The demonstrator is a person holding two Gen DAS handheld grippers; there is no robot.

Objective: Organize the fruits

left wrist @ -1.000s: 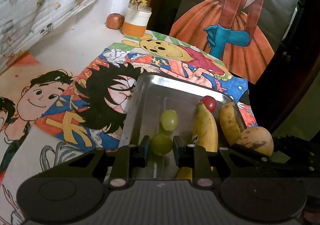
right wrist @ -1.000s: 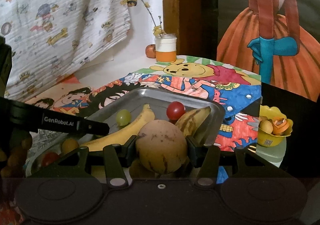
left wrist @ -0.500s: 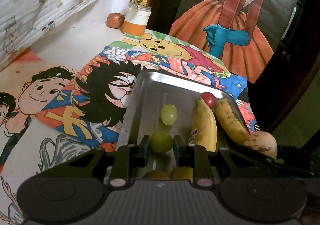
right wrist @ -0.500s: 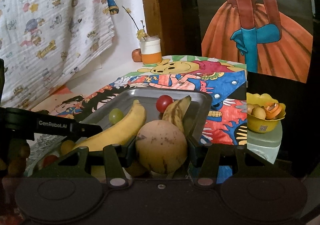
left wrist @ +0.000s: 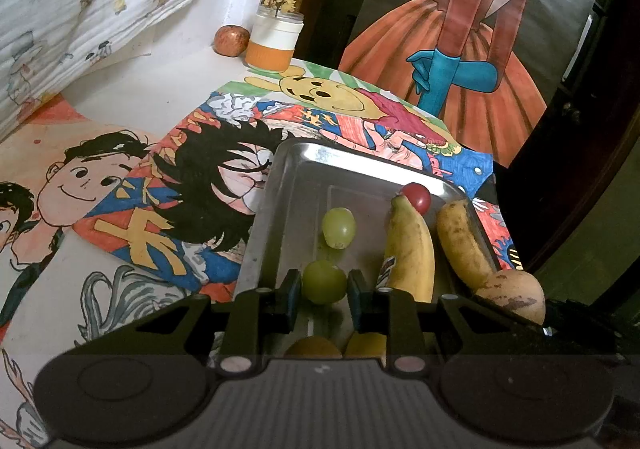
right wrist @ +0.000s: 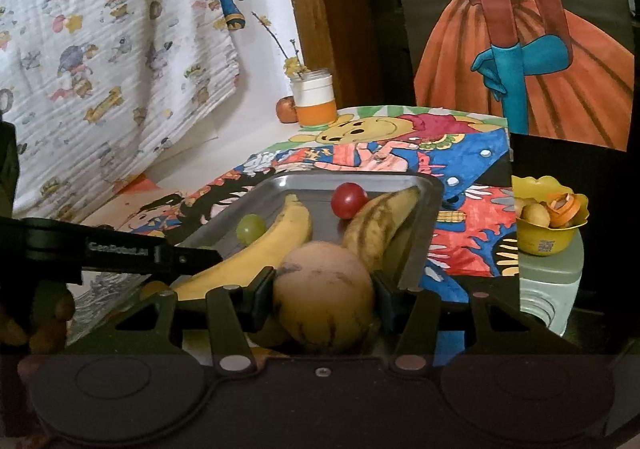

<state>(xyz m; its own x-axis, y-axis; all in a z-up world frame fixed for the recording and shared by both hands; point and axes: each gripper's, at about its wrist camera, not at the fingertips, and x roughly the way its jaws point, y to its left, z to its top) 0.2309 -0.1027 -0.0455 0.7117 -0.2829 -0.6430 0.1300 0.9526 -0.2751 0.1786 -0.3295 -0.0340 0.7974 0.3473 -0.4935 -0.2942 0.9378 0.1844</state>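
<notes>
Green and round, 1 grape (left wrist: pixel 323 282) is pinched by the left gripper (left wrist: pixel 323 285) over the metal tray (left wrist: pixel 304 185). A spotted tan fruit (right wrist: pixel 324 297) is squeezed by the right gripper (right wrist: pixel 324 299) at the tray's near edge. 2 bananas (left wrist: pixel 410 249) are seen inside.

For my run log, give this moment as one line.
left tool: shut on green grape | right tool: shut on tan round fruit | both over metal tray

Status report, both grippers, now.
Left gripper shut on green grape over tray. Right gripper shut on round tan fruit. Bananas ahead.
</notes>
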